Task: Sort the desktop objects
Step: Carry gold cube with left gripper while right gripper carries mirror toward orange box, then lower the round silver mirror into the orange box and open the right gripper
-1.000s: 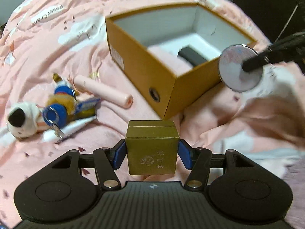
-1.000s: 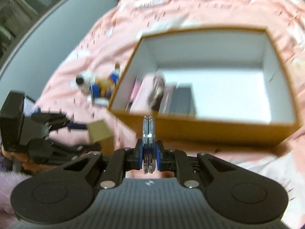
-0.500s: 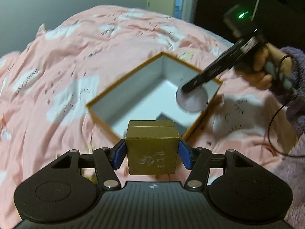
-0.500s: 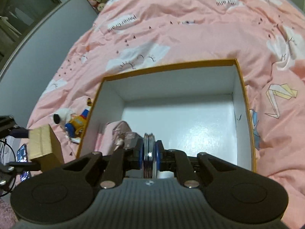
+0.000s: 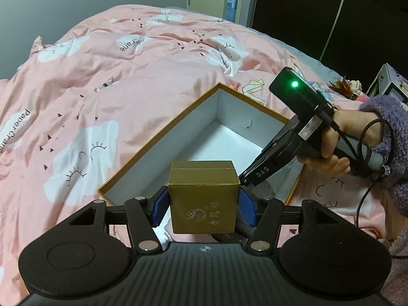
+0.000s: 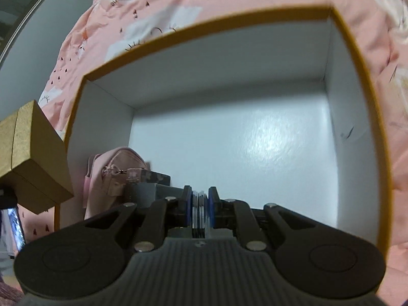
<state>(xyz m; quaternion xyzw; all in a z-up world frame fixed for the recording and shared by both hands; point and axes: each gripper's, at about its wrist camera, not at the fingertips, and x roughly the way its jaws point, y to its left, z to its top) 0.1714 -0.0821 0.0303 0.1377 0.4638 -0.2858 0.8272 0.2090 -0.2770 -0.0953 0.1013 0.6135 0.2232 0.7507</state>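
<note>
my left gripper (image 5: 203, 205) clamped on gold cube box (image 5: 204, 193) at lower centre, my right gripper (image 6: 200, 210) pinching thin round mirror (image 6: 200, 213), inside orange storage box (image 6: 357, 58), pink pouch (image 6: 112, 168) lower left

A bedroom at home: a bed under a pink printed duvet (image 5: 132, 81)

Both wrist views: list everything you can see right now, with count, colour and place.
Storage box: one, mustard outside, white inside, open on the bedspread.
Small gold box: one, gold, clamped in the left gripper above the storage box's near edge.
Round mirror: one, silvery, edge-on in the right gripper inside the storage box.
Pink pouch: one, pink, storage box's left corner.
Dark flat item: one, dark, beside the pouch; identity unclear.
Bedspread: one, pink with white clouds.
Left gripper: black, blue pads.
Right gripper: black, blue pads.
Right hand: purple fuzzy sleeve.
</note>
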